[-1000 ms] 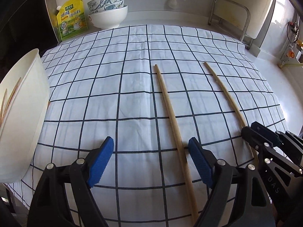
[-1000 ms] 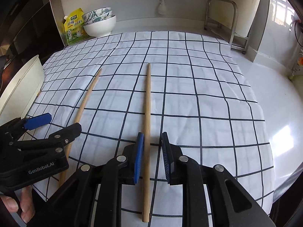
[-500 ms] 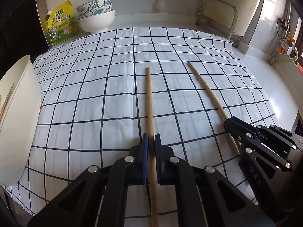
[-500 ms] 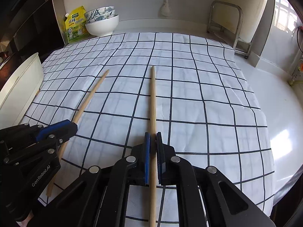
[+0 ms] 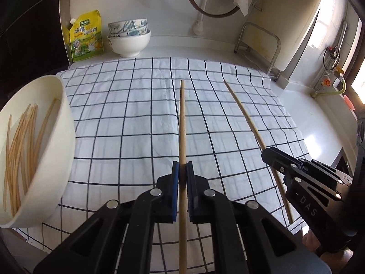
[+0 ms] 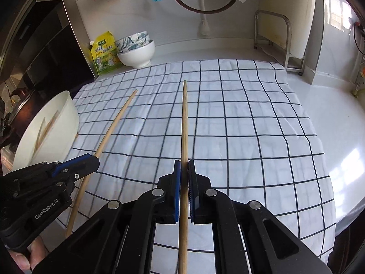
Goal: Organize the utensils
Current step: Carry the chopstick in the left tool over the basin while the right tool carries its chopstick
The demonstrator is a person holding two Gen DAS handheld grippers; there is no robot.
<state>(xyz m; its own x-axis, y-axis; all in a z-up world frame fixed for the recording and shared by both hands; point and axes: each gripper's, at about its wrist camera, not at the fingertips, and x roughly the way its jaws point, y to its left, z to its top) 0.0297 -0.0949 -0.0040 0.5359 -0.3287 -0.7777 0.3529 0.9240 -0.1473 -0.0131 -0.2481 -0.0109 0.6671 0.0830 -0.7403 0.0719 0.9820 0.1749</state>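
Chopstick, left wrist view: a long pale wooden chopstick (image 5: 182, 123) is pinched between the blue pads of the left gripper (image 5: 182, 178), its far tip pointing out over the white cloth with black grid lines (image 5: 127, 118).
Second chopstick, same view: a slimmer wooden stick (image 5: 246, 118) runs into the closed black right gripper (image 5: 271, 157) at the right edge.
Bowl: a large white bowl (image 5: 57, 150) at the left holds many thin wooden sticks (image 5: 20, 141).
Right wrist view: the right gripper (image 6: 184, 178) is clamped on its stick (image 6: 184, 123); whether the near end clears the cloth is hard to judge.
Left gripper there: closed on the other chopstick (image 6: 114, 125), beside the bowl (image 6: 63, 123).
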